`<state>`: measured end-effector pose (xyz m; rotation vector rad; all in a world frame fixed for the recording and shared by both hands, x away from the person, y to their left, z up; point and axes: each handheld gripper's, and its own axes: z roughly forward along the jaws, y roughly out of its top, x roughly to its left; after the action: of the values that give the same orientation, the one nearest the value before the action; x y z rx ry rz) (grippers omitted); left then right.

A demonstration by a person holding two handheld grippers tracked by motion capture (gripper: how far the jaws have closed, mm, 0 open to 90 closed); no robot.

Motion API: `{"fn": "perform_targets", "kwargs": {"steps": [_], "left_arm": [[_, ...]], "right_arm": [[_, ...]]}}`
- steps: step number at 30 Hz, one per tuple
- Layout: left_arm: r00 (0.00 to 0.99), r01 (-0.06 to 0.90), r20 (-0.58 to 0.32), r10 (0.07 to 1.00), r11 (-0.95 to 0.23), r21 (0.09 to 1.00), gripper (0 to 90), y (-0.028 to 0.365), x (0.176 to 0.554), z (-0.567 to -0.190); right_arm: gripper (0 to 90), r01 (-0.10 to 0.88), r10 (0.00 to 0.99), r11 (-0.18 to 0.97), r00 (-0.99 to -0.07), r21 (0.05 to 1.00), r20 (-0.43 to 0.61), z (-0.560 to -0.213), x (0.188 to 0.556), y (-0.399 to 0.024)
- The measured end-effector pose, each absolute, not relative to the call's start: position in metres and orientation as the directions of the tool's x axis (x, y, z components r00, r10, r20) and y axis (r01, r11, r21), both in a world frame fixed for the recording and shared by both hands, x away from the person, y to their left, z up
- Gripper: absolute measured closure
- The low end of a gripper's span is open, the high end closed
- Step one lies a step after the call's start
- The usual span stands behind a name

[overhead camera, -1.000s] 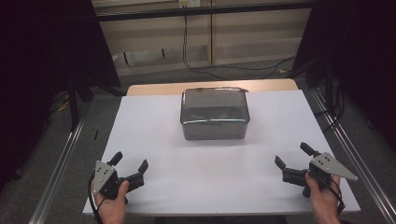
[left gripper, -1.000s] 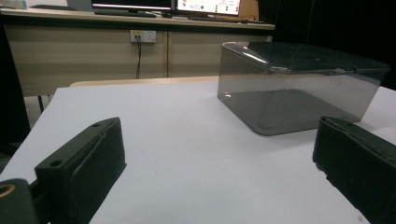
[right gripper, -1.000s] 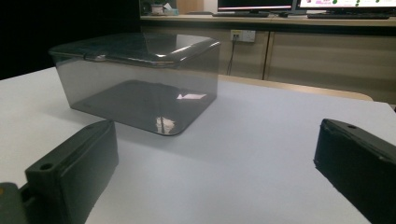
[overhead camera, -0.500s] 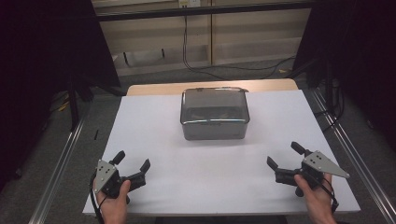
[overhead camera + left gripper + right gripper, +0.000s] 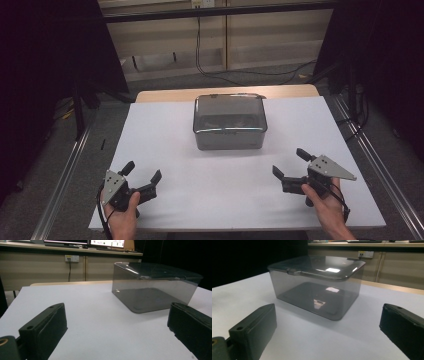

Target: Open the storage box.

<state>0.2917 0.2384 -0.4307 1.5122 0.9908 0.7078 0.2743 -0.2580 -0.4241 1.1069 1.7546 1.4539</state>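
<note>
A smoky grey see-through box (image 5: 229,122) with its lid on stands at the middle of the white table top (image 5: 165,140), toward the far side. My left gripper (image 5: 143,170) is held near the front left corner, open and holding nothing, and points toward the box. My right gripper (image 5: 289,161) hovers at the front right, also open and holding nothing. In the left gripper view the box (image 5: 155,287) sits ahead and to the right of the left gripper (image 5: 117,325). The right gripper view has the box (image 5: 317,285) ahead of the right gripper (image 5: 329,325), slightly left, with nothing visible inside.
Metal rails (image 5: 60,175) run along both long sides of the table. A wooden strip (image 5: 225,93) edges the far side. Cables (image 5: 235,75) lie on the floor beyond, in front of low cabinets. White surface stretches between the grippers and the box.
My right gripper has moved left, in toward the middle of the table. The left gripper has barely shifted. The box has stayed where it was.
</note>
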Motion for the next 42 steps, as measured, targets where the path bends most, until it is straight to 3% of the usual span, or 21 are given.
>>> {"fn": "perform_targets", "kwargs": {"steps": [22,42], "left_arm": [[0.468,0.192,-0.101,0.878,0.011,0.981,2.3,0.239,0.29,-0.43],[0.468,0.189,-0.072,0.881,-0.02,0.982,2.3,0.24,0.289,-0.43]], "right_arm": [[0.9,0.202,0.823,0.058,-0.564,0.978,0.067,-0.408,0.308,-0.221],[1.7,0.174,0.823,0.185,-0.565,0.967,-0.055,-0.392,0.339,-0.206]]}}
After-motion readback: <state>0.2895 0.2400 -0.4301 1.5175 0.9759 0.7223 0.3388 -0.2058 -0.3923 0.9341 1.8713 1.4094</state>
